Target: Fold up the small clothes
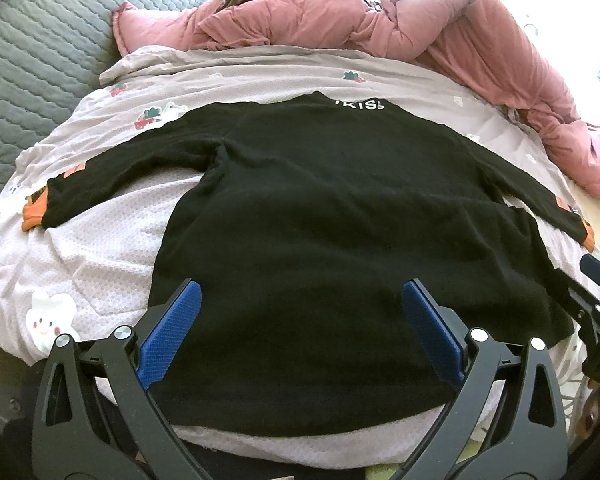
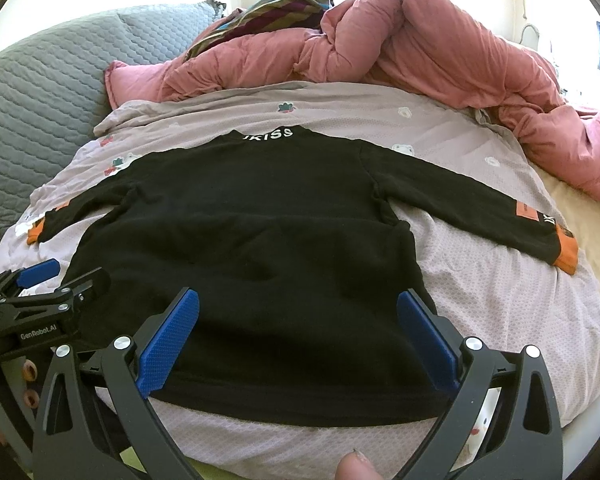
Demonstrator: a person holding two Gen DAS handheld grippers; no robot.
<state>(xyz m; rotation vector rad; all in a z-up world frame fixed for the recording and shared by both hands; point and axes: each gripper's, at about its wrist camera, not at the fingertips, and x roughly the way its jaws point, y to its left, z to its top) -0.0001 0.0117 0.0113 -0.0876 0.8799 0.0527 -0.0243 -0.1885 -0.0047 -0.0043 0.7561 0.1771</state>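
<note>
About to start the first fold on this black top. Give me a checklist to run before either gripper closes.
1. Black top lies flat, hem nearest: ok.
2. Both sleeves spread out, orange cuffs visible: ok.
3. Left gripper open, over the hem area: ok.
4. Right gripper open, also over the hem area: ok.
5. Fabric caught between either gripper's fingers: none seen, ok.
6. Pink duvet lies beyond the collar, apart from the top: ok.
7. Hem free of folds underneath: cannot tell.
</note>
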